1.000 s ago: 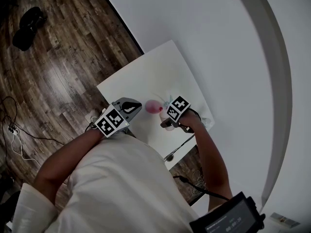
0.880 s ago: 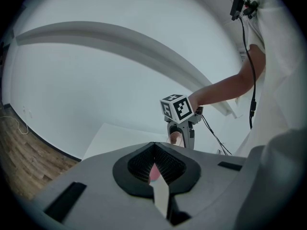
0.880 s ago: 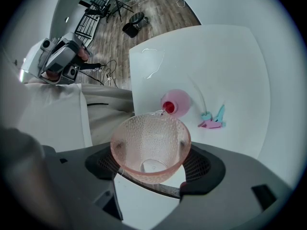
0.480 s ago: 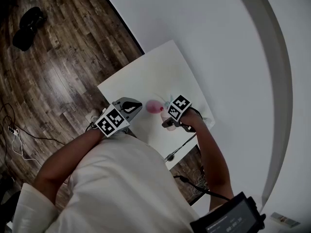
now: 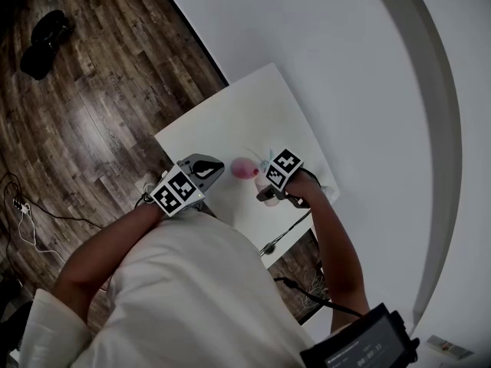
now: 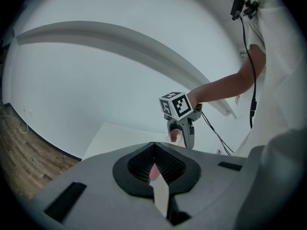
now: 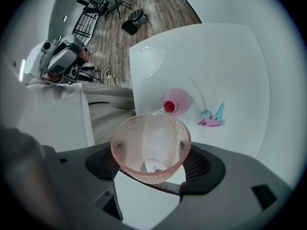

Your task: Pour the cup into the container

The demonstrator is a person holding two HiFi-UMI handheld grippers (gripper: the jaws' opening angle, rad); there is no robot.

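Little has moved over the last second. The right hand-held gripper (image 7: 153, 166) has shifted only a touch beside the pink container (image 5: 245, 167), and the left hand-held gripper (image 5: 204, 169) has kept its place on the container's other side.

The container stands on the white bench (image 5: 230, 121), near the edge closest to the person, between the two hand-held grippers. In the right gripper view it is a round pink vessel with a red opening at the top.

The right hand-held gripper is clamped on the cup (image 7: 149, 143), a pale pink, dimpled, translucent one, with a black pad pressed against each side of it. The cup is tipped over, its lip directly above the container's opening. What looks like a thin clear stream runs from the lip into the red mouth, though it is too fine to be sure of. A little clear liquid shows at the bottom of the cup.

The left hand-held gripper hovers just beside the container with its ridged pads drawn together at the tips and nothing between them. A sliver of pink shows past them in the left gripper view.

Just beyond the container, on the side away from the person, lies a small teal and pink object (image 7: 213, 118). Its shape is hard to make out.
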